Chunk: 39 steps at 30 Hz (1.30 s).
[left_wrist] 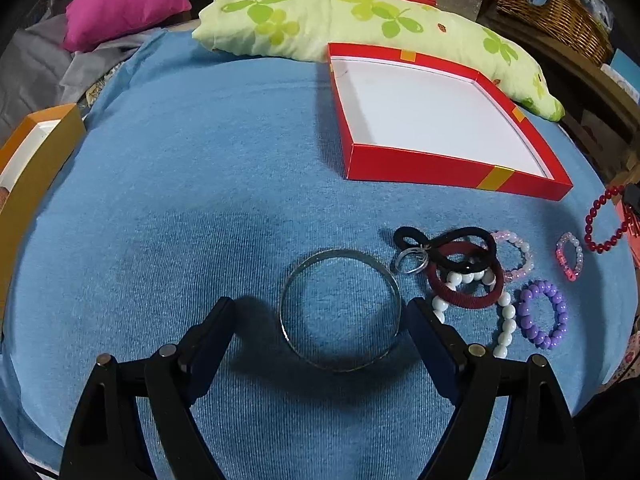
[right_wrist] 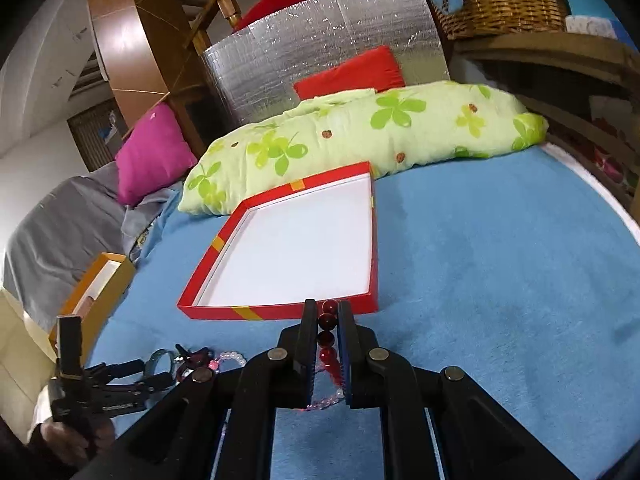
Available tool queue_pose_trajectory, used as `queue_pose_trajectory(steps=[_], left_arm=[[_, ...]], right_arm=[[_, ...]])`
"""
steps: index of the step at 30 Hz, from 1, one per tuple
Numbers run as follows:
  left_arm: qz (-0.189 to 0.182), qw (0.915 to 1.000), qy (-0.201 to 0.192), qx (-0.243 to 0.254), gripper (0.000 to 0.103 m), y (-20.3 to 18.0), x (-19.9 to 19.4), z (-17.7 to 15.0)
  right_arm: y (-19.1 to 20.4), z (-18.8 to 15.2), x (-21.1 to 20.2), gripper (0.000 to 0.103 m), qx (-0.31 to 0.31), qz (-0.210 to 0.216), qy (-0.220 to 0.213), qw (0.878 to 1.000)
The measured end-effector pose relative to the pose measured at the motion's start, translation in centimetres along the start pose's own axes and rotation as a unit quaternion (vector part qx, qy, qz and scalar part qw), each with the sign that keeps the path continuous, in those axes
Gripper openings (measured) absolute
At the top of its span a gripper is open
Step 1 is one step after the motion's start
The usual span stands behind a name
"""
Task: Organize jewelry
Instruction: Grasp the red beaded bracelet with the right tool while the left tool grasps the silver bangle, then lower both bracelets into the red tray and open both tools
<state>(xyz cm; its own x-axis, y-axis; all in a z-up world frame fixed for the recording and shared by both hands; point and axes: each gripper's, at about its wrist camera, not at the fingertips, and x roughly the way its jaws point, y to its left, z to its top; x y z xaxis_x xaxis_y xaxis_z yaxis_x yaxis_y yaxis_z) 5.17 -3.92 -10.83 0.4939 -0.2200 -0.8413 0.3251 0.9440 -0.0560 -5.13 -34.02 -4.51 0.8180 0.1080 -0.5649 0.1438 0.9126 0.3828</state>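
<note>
A thin metal bangle point(left_wrist: 340, 254) lies flat on the blue bedspread point(left_wrist: 200, 200). My left gripper point(left_wrist: 320, 308) stands open around it: the right finger is close to its rim and the left finger stands well off. My right gripper point(right_wrist: 326, 308) is shut on a red bead bracelet point(right_wrist: 326, 334), held above the bedspread just in front of the open red box point(right_wrist: 280, 312). In the left wrist view that red bead bracelet point(left_wrist: 600, 220) hangs at the far right. The red box point(left_wrist: 420, 168) has a bare white inside.
Right of the bangle lie black hair ties point(left_wrist: 444, 240), a maroon hair tie point(left_wrist: 464, 300), white beads point(left_wrist: 506, 320), a purple bead bracelet point(left_wrist: 542, 316) and pink bracelets point(left_wrist: 516, 256). An orange box point(left_wrist: 36, 160) sits at the left edge and a green pillow point(left_wrist: 360, 20) behind.
</note>
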Motion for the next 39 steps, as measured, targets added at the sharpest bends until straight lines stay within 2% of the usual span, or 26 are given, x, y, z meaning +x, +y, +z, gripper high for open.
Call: queue_pose_trajectory(steps=[3,4,9,12,16,20,24,27,31,34,39], left_arm=[[0.008,0.9999,-0.006,0.012,0.072,-0.7,0.2,0.3],[0.007,0.9998,-0.009,0.015,0.063,-0.8,0.2,0.3],[0.001,0.9998,-0.014,0.01,0.062,-0.9,0.2,1.2],[-0.001,0.9996,-0.029,0.004,0.062,0.2,-1.0,1.4],[-0.01,0.9979,-0.063,0.003,0.062,0.0,-2.7,3.7],[-0.021,0.996,-0.082,0.027,0.062,-2.0,-2.9,6.6],[-0.031,0.996,-0.068,0.049,0.062,-4.2,-0.6,9.0],[-0.033,0.9968,-0.047,0.056,0.062,-5.1,1.8,10.4],[-0.018,0.9978,-0.018,0.061,0.062,-5.6,4.2,10.8],[-0.018,0.9979,-0.005,0.061,0.063,-5.5,4.9,10.8],[-0.019,0.9975,-0.032,0.06,0.063,-4.8,2.9,10.1]], right_arm=[[-0.3,0.2,-0.1,0.01,0.012,0.017,-0.001,1.0],[-0.4,0.2,-0.1,0.01,0.016,0.021,0.0,1.0],[-0.2,0.5,0.7,0.01,0.023,0.032,0.007,0.999],[0.4,1.0,1.1,0.01,0.02,0.042,0.003,0.999],[1.2,2.3,2.3,0.01,0.028,0.066,-0.009,0.997],[1.8,3.8,4.3,0.01,0.052,0.094,-0.011,0.994],[2.0,4.6,7.5,0.01,0.08,0.112,0.013,0.99],[2.1,5.0,9.6,0.01,0.083,0.102,0.031,0.991],[1.5,5.1,12.0,0.011,0.085,0.082,0.06,0.991],[1.1,5.3,13.0,0.014,0.084,0.066,0.072,0.992],[0.2,5.9,12.1,0.036,0.095,0.044,0.06,0.993]])
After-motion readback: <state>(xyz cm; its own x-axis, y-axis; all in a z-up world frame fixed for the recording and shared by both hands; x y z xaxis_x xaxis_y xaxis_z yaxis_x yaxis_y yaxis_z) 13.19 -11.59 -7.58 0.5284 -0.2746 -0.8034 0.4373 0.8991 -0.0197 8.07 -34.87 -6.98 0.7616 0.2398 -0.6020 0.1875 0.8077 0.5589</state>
